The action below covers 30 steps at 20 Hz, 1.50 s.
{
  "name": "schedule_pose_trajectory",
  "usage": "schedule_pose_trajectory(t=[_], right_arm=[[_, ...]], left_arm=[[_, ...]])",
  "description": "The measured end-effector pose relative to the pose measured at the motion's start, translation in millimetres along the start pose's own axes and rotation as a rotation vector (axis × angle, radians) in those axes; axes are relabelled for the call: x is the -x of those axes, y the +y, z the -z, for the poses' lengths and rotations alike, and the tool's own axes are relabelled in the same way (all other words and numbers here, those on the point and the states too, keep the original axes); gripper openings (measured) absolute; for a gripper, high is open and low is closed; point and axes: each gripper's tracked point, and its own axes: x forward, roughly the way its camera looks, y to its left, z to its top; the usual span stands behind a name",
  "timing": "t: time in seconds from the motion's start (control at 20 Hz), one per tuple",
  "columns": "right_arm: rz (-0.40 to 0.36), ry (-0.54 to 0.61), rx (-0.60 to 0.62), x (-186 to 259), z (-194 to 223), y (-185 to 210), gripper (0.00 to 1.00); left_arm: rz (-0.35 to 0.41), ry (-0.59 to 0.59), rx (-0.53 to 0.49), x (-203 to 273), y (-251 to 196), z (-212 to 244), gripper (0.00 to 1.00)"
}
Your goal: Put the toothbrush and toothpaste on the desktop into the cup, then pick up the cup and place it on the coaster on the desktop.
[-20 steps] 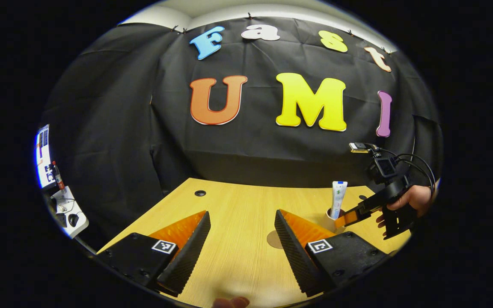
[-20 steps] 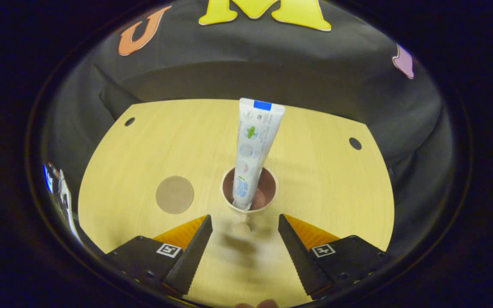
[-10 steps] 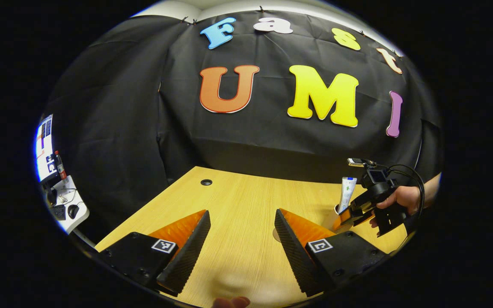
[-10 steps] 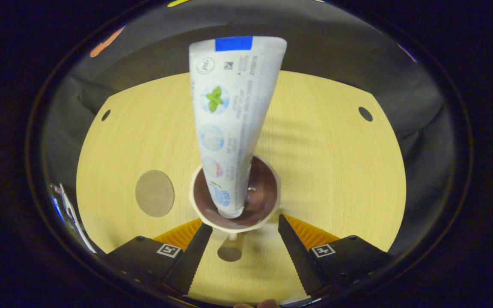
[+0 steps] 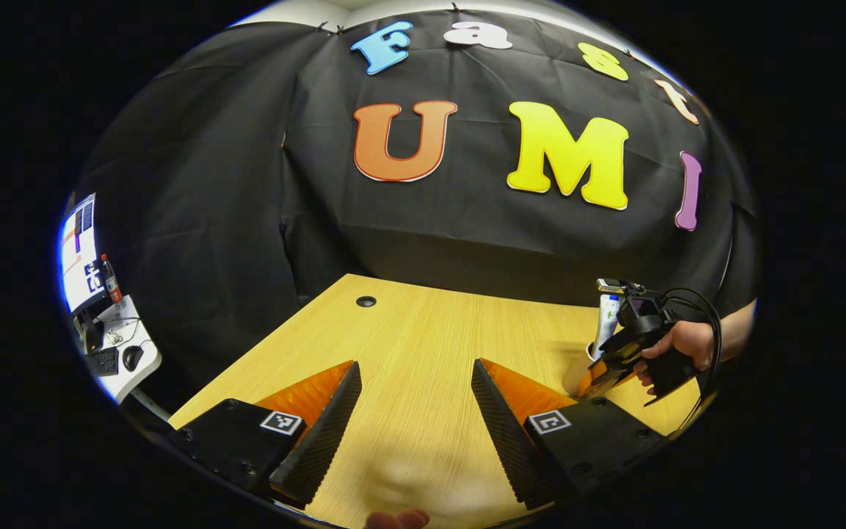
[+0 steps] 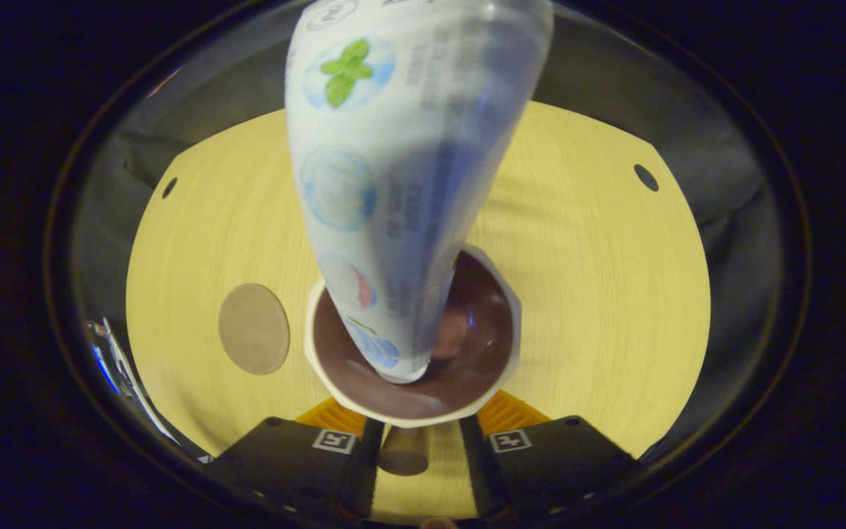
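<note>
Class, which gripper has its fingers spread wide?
The left gripper: its fingers gape over bare light wooden desktop; the right gripper's closely flank the cream cup's handle.

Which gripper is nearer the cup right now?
Right. The right gripper has its fingers either side of the handle of the cup, which holds the toothpaste. The left gripper is off to the side, open over bare desk.

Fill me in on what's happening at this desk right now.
A person is working with a handheld tool in each hand at a wooden desk. The right tool has its fingers narrowed around the handle of the cup; whether they actually press on it is hard to tell. A toothpaste tube stands leaning inside that cup. The round coaster lies bare on the desk beside the cup. The left tool hangs open over the desk, holding nothing. The cup is not yet on the coaster.
</note>
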Motion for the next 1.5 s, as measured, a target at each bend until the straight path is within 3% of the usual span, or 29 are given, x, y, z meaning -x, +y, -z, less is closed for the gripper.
schedule_pose_trajectory(t=[0.1, 0.35, 0.6, 1.0, 1.1, 1.2, 1.5], right_arm=[[0.003, 0.005, 0.005, -1.9, -2.0, -0.6, 0.28], [0.006, 0.002, 0.01, 0.4, -0.9, 1.5, 0.21], [-0.039, -0.034, 0.045, 13.7, -1.8, 30.2, 0.21], [-0.12, -0.052, 0.175, 26.1, 5.1, 124.1, 0.2], [-0.121, -0.05, 0.204, 22.1, 5.6, 140.7, 0.17], [-0.115, -0.04, 0.219, 17.3, 6.5, 150.5, 0.2], [-0.065, -0.006, 0.235, 9.2, 12.6, 150.1, 0.2]], left_arm=[[0.002, 0.008, 0.004, 0.8, -0.9, 1.1, 0.96], [0.012, 0.004, -0.01, 2.4, -0.3, 0.4, 0.96], [0.006, 0.003, 0.001, 7.9, 1.0, 2.4, 0.96], [-0.07, 0.004, 0.034, 40.0, 39.8, 11.4, 0.96], [-0.099, 0.006, 0.039, 47.3, 51.4, 12.6, 0.96], [-0.124, 0.01, 0.044, 52.3, 62.2, 13.8, 0.96], [-0.164, 0.03, 0.069, 61.2, 77.2, 21.4, 0.96]])
